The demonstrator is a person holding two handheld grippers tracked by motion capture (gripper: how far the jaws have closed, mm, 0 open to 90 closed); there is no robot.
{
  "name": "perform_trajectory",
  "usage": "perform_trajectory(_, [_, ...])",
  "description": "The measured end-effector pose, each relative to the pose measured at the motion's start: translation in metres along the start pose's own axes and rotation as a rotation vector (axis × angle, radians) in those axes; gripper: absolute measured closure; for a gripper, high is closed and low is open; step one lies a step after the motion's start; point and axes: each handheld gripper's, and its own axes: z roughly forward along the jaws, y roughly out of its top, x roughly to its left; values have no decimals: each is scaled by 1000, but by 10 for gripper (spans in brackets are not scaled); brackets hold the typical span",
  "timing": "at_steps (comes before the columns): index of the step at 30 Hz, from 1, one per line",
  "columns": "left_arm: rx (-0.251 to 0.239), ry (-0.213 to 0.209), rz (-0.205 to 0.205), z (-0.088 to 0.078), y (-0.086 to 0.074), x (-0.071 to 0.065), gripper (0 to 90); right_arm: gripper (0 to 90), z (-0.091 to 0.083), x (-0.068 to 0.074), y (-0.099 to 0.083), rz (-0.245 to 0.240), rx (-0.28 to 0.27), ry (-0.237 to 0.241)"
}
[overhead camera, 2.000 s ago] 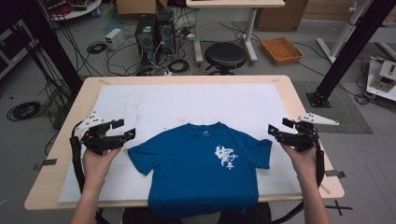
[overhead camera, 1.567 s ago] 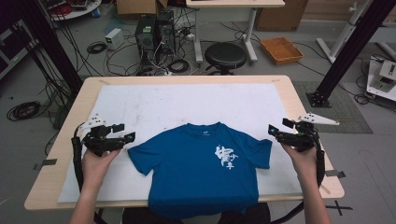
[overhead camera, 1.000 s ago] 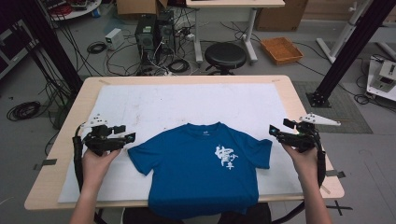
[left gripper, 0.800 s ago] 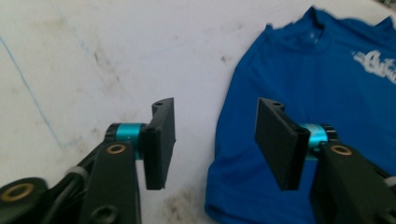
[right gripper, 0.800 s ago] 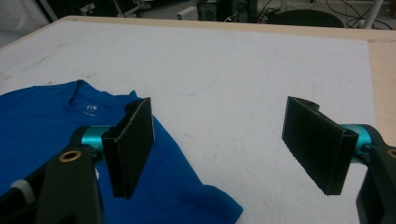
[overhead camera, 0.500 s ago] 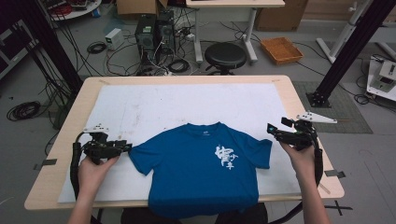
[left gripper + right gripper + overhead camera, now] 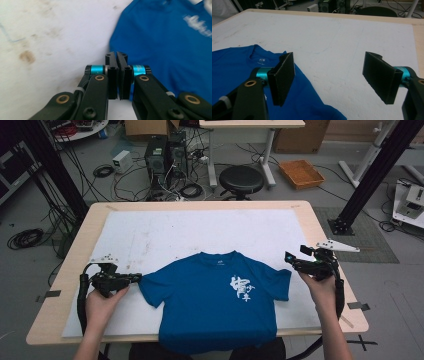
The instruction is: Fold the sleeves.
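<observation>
Left tongs (image 7: 117, 75) closed beside blue T-shirt (image 7: 220, 300), right tongs (image 7: 332, 80) open

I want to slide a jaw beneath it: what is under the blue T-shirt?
The blue T-shirt with white print lies flat on a stained white mat covering the light wooden table. Its hem hangs past the near edge. Anything beneath the cloth is hidden.

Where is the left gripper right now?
In the high view the left gripper sits low at the table's left, shut at the edge of the blue T-shirt's sleeve.
</observation>
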Motion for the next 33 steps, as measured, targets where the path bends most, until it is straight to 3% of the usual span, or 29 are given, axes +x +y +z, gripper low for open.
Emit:
perform_trajectory(4, [-41, -92, -34, 2, 12, -18, 879, 256, 0, -1, 0, -1, -3, 1])
perform_trajectory(8, [-65, -185, -49, 17, 25, -41, 879, 258, -1, -1, 1, 4, -4, 0])
perform_trajectory(14, [-50, -245, -53, 52, 39, -78, 879, 258, -3, -2, 1, 5, -10, -2])
perform_trajectory(19, [-13, -245, -67, 82, 41, -95, 878, 262, -5, -3, 0, 6, -10, -8])
perform_trajectory(23, [3, -241, -38, 101, 40, -103, 871, 270, -5, -5, -2, 10, -6, -11])
perform_trajectory(25, [-5, -250, -17, 106, 39, -104, 786, 270, -5, -6, -3, 13, -4, -14])
perform_trajectory(29, [-74, -258, 35, 100, 39, -106, 624, 271, -5, -8, -4, 23, -4, -20])
perform_trajectory(33, [-141, -195, 103, 79, 39, -100, 537, 309, -5, -10, -6, 39, 10, -21])
